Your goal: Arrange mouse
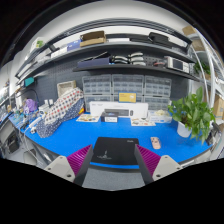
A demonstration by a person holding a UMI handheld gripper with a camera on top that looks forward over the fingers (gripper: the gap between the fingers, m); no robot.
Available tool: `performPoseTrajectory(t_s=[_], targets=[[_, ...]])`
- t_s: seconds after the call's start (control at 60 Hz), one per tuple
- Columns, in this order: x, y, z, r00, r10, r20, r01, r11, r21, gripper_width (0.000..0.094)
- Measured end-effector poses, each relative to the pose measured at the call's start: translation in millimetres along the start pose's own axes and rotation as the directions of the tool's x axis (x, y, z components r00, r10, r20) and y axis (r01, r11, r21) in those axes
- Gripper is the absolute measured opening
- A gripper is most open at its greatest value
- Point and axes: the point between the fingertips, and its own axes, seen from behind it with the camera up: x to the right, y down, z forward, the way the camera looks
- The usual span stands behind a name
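A black mouse pad (pixel 113 152) with a small light logo lies flat on the blue table top (pixel 60 140), just ahead of my fingers and between them. I cannot make out a mouse anywhere in the gripper view. My gripper (pixel 110 166) is open and empty. Its pink pads (pixel 68 166) stand wide apart, one at either side of the pad's near edge. A grey strip of surface (pixel 110 178) lies between the fingers, nearer than the blue top.
A small pink item (pixel 155 143) lies on the table right of the mouse pad. A potted green plant (pixel 192 112) stands at the right. A patterned bag (pixel 58 108) lies at the left. Shelves with small drawer cabinets (pixel 125 90) line the back.
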Motion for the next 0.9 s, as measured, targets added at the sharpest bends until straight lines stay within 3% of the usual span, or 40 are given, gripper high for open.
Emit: performPoseTrajectory(t_s=[0.183, 0.5, 0.65, 0.9], targets=[[26, 55, 7, 1.0, 0.006, -0.023, -0.007, 0.998, -0.065, 0.0857], [146, 156, 40, 0.982, 0.014, -0.191, -0.061, 0.969, -0.241, 0.0855], [194, 165, 83, 0.971, 0.012, -0.237, -0.078, 0.96, -0.27, 0.0845], [250, 137, 185, 0.967, 0.025, -0.254, -0.101, 0.952, -0.288, 0.0844]])
